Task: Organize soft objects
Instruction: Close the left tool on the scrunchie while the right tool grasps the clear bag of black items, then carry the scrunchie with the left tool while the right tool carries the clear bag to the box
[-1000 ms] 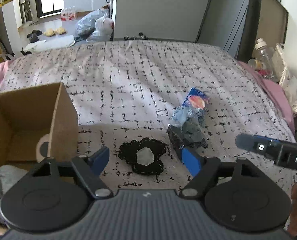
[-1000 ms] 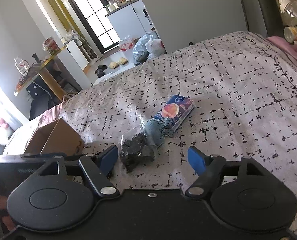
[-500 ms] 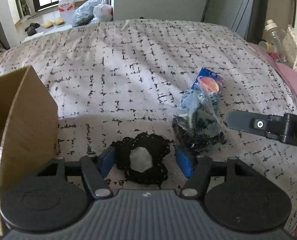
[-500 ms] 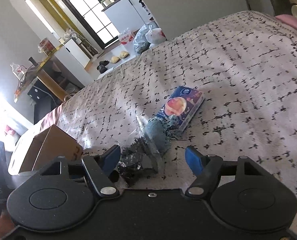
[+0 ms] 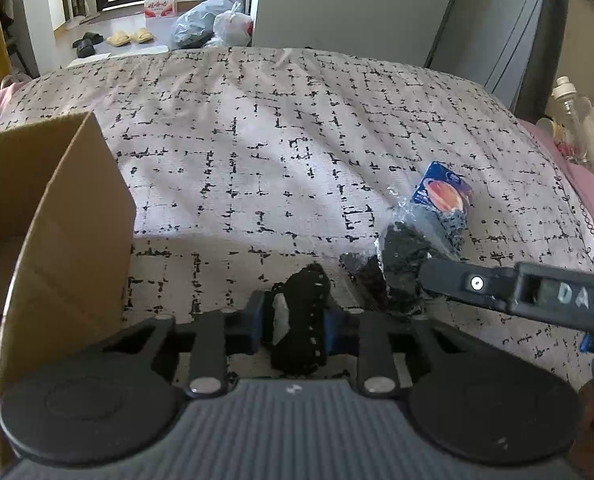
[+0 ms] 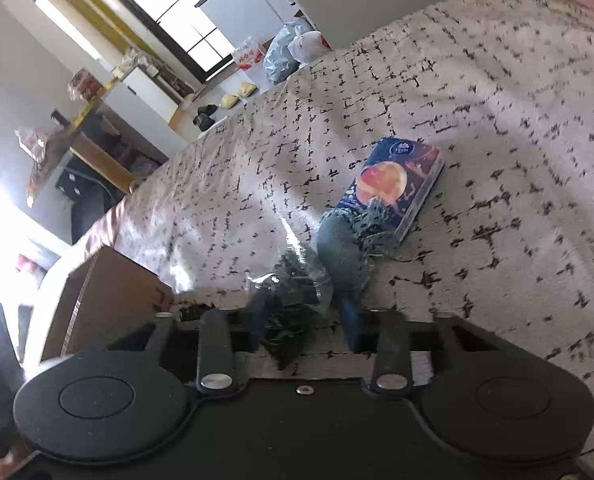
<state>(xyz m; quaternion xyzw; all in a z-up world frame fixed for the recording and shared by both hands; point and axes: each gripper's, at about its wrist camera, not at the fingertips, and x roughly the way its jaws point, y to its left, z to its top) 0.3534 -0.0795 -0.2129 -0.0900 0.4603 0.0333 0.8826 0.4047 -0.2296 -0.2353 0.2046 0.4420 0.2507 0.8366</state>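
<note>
My left gripper is shut on a black lace pad with a white centre, squeezed upright just above the bedspread. My right gripper has its jaws closing around a clear bag of dark fabric; it also shows in the left wrist view. A grey-blue fringed cloth lies against a blue tissue pack. An open cardboard box stands at the left.
The patterned bedspread covers the bed. Bottles and clutter sit at the right bedside. Bags and slippers lie on the floor beyond the bed. A table with a yellow frame stands at the left.
My left gripper closed on the black lace pad, folding it upright. My right gripper moved down to the clear bag and its jaws narrowed around it.
</note>
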